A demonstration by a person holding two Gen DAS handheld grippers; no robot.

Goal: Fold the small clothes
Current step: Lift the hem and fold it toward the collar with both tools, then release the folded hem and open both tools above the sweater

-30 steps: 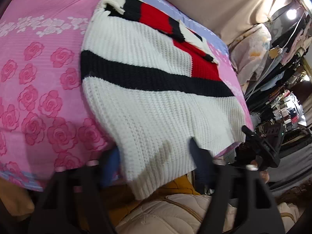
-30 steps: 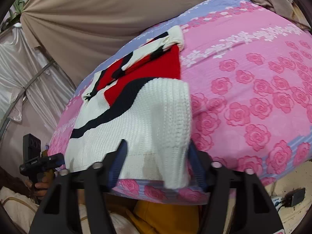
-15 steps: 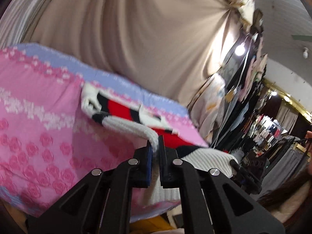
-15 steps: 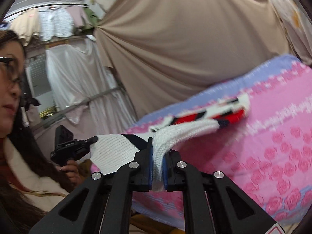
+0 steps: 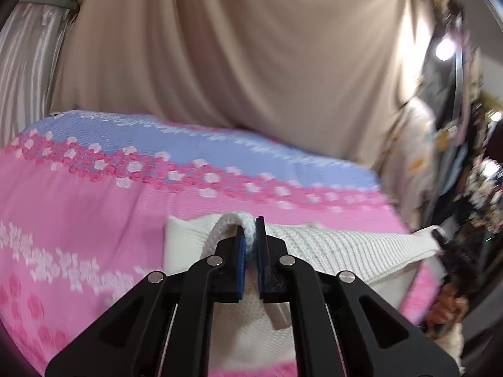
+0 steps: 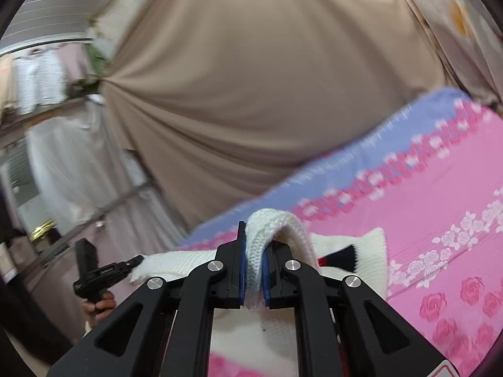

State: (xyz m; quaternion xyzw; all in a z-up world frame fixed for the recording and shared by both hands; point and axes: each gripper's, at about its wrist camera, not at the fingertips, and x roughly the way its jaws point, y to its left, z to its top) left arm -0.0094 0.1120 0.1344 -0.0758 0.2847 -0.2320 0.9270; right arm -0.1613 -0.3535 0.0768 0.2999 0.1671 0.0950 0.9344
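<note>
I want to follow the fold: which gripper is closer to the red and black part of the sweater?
Right. The right gripper, jaws shut on the white sweater, is just beside the red and black patch. The left gripper holds the far corner; no patch shows there.

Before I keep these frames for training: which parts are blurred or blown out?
Left wrist view: left gripper and sweater fairly sharp, right-edge clutter smeared, lamp blown out. Right wrist view: right gripper sharp, bedspread border and left background motion-blurred; fisheye bends both.
</note>
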